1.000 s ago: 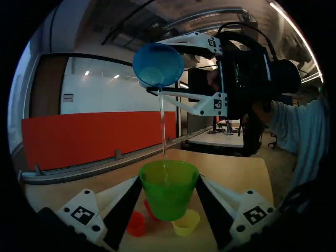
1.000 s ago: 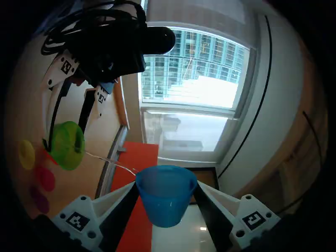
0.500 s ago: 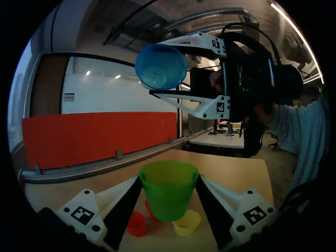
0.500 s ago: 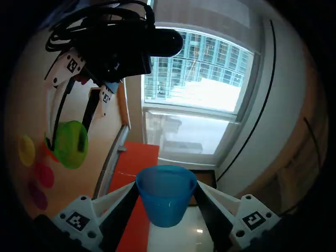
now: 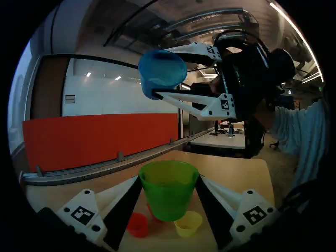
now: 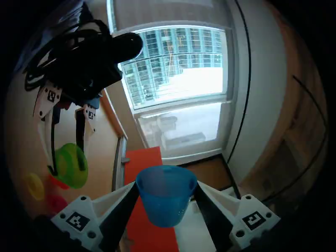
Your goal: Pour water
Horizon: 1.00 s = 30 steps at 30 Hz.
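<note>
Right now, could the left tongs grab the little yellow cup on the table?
Probably not yet. The left tongs are shut on the green cup, so they are full. The yellow cup sits free on the table just below, with nothing over it but that green cup.

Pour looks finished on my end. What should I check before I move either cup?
1. Left gripper grip on green cup: both fingers press its sides, ok.
2. Right gripper grip on blue cup: both fingers on it, ok.
3. Stream between the cups: none visible, ok.
4. Blue cup empty: cannot tell.
5. Green cup upright: ok.
6. Straight-down landing spot on table: red cup and yellow cup lie by the green cup's base, not ok.
</note>
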{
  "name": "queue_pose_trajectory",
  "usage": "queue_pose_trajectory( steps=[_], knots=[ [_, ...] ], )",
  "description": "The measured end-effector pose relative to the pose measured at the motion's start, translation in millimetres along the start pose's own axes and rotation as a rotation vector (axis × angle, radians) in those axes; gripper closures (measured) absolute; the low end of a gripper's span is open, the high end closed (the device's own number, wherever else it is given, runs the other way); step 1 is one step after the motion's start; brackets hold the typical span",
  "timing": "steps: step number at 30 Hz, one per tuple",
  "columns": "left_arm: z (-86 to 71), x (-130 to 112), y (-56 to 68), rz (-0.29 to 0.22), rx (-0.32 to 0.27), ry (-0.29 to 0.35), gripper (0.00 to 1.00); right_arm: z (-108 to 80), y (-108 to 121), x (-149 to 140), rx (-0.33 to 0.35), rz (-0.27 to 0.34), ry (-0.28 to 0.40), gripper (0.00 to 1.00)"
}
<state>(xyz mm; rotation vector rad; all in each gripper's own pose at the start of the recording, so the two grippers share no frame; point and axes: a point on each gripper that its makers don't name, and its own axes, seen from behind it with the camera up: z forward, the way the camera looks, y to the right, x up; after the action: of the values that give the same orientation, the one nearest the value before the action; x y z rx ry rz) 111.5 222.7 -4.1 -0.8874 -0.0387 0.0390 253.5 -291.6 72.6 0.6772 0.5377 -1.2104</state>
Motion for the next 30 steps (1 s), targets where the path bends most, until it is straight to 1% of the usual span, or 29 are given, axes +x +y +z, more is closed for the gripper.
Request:
queue_pose_trajectory(
  steps=[5,8,18,24,27,30],
  knots=[
    [0.0,1.4,-1.2,0.001,0.004,0.001,0.13,-6.4,1.9,-3.0,-0.010,0.181,-0.005,0.10],
    [0.5,2.0,-1.9,0.003,0.006,0.001,0.13,-10.8,0.2,-1.9,-0.011,0.304,-0.002,0.10],
    [0.0,3.5,-3.9,0.005,0.013,-0.001,0.13,-26.6,-7.4,9.4,0.008,0.760,0.018,0.10],
    [-0.5,4.9,-5.0,0.005,0.017,-0.003,0.13,-33.4,-6.2,14.2,0.029,1.019,0.029,0.10],
    [-1.1,6.9,-4.0,0.007,0.017,-0.001,0.13,-35.6,-5.3,14.9,0.045,1.112,0.030,0.10],
    [-1.3,9.0,-3.7,0.011,0.019,-0.001,0.13,-38.2,-4.4,14.1,0.050,1.161,0.028,0.10]
  ],
)
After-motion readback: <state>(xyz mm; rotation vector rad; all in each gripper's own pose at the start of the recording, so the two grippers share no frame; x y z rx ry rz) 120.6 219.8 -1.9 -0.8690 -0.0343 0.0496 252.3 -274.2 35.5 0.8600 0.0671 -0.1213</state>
